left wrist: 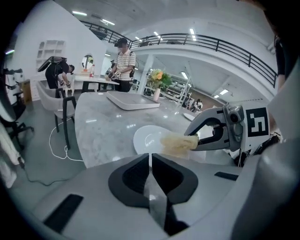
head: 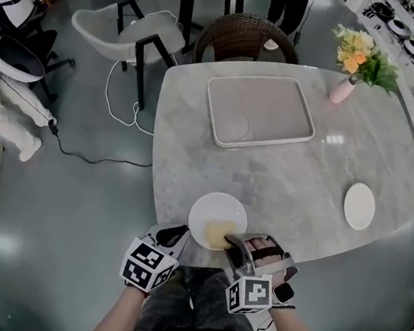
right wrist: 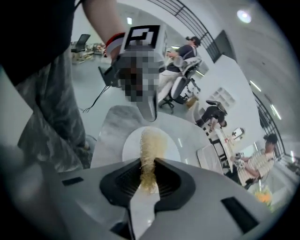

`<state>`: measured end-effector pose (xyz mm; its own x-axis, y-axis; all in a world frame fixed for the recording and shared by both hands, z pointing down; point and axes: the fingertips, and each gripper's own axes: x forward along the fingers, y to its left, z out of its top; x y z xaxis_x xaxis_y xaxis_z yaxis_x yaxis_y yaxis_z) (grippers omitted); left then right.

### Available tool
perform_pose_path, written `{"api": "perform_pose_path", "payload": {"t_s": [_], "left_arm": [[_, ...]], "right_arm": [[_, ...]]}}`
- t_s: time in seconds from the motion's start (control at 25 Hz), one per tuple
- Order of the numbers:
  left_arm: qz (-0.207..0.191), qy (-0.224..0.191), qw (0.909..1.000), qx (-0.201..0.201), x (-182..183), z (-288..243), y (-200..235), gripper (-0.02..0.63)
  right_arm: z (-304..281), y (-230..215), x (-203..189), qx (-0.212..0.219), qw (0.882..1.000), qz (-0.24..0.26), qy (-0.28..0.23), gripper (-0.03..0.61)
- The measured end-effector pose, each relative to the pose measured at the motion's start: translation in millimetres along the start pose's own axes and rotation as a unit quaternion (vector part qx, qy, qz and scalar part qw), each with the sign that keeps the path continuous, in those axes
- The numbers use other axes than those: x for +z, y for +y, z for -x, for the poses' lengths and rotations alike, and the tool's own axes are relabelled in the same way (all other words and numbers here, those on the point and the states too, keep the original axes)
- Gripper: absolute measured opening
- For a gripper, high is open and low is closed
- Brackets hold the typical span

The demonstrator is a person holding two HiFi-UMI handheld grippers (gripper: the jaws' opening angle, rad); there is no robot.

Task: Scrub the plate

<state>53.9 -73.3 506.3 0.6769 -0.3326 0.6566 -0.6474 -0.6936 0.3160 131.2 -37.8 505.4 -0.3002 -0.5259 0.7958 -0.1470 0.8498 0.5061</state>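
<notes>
Head view: marble table [head: 292, 176], with the plate [head: 212, 205] at its near edge, directly in front of me. My left gripper [head: 176, 235] is at the plate's near-left rim. The left gripper view shows its jaws pressed together on a thin white sliver. I read that as the rim, pinned to brace the plate. My right gripper [head: 234, 242] is at the near-right, jaws clamped on the yellow fibrous scrubber [head: 219, 233]. The scrubber sticks out past the jaw tips, long axis in line with the jaws, pointing across the plate toward the left gripper. Its free end is over the plate's near half. Touching or just above, can't tell. The rest of the plate lies beyond it, away from me. My guess: the right hand sweeps sideways to that axis while the left just holds.
</notes>
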Motion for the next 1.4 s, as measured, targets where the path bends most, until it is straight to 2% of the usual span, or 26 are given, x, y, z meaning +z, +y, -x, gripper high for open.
{"api": "perform_pose_path", "payload": {"t_s": [0.12,0.24,0.68,0.84,0.96,1.12,1.28,1.4], "left_arm": [[0.016,0.012,0.9996,0.017,-5,-4,9,0.014],[0.029,0.019,0.9991,0.026,-8,-8,12,0.014],[0.047,0.062,0.9959,0.046,-15,-19,15,0.015],[0.028,0.08,0.9952,0.049,-14,-23,15,0.014],[0.014,0.089,0.9951,0.039,-14,-23,13,0.014],[0.015,0.09,0.9956,0.023,-13,-22,13,0.012],[-0.006,0.096,0.9951,0.02,-13,-23,12,0.012],[-0.017,0.106,0.994,0.021,-15,-23,11,0.012]], "right_arm": [[-8,-3,-6,0.012,0.998,0.066,-0.008,0.072],[-12,0,-10,0.028,0.993,0.11,-0.023,0.072],[-8,7,-8,0.051,0.975,0.213,-0.04,0.072],[-10,12,-4,0.061,0.968,0.239,-0.05,0.072],[-16,14,0,0.062,0.959,0.272,-0.054,0.072],[-27,-5,6,0.036,0.948,0.313,-0.042,0.072],[-40,-33,9,0.003,0.927,0.374,-0.023,0.072],[-46,-44,5,0.0,0.912,0.409,-0.011,0.072]]}}
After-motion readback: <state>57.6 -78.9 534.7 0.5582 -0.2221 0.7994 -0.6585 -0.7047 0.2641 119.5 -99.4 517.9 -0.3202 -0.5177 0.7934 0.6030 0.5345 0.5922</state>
